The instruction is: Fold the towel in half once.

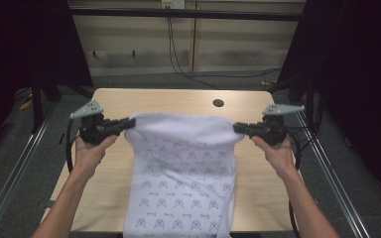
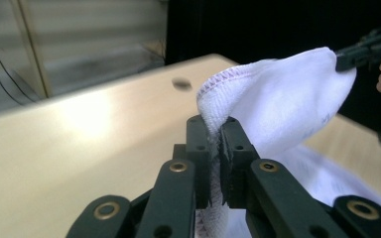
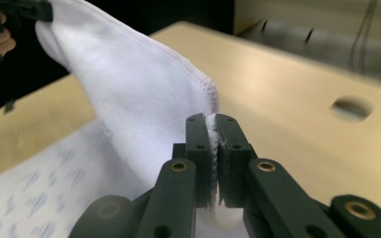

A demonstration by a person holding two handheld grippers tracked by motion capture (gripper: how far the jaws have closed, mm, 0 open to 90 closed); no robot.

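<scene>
The work item is a white towel (image 1: 183, 168) printed with small blue motifs. It is held up by two corners of its far edge above the wooden table (image 1: 129, 101), with the lower part draped down the table and hanging over the near edge.

The left gripper (image 1: 129, 124) is clamped on the left corner; in the left gripper view its jaws are closed flat on a pinch of stitched hem (image 2: 213, 89). The right gripper (image 1: 238, 129) is clamped on the right corner in the same way, with fabric pressed between both pads (image 3: 209, 144).

Handling properties, as judged: the cloth is light, soft and fully limp. It sags between the two grip points and folds under its own weight. It is not fragile. The terry surface appears to give good friction, so slip is unlikely while the jaws remain closed. The hemmed corners are the preferred hold points, since the doubled edge gives the pads more bulk.

The table surface is smooth, pale and flat, with a round cable hole (image 1: 218, 103) far right of centre. Beyond it are a grey floor, a light panelled wall with trailing cables (image 1: 178, 64), and dark curtains on both sides.
</scene>
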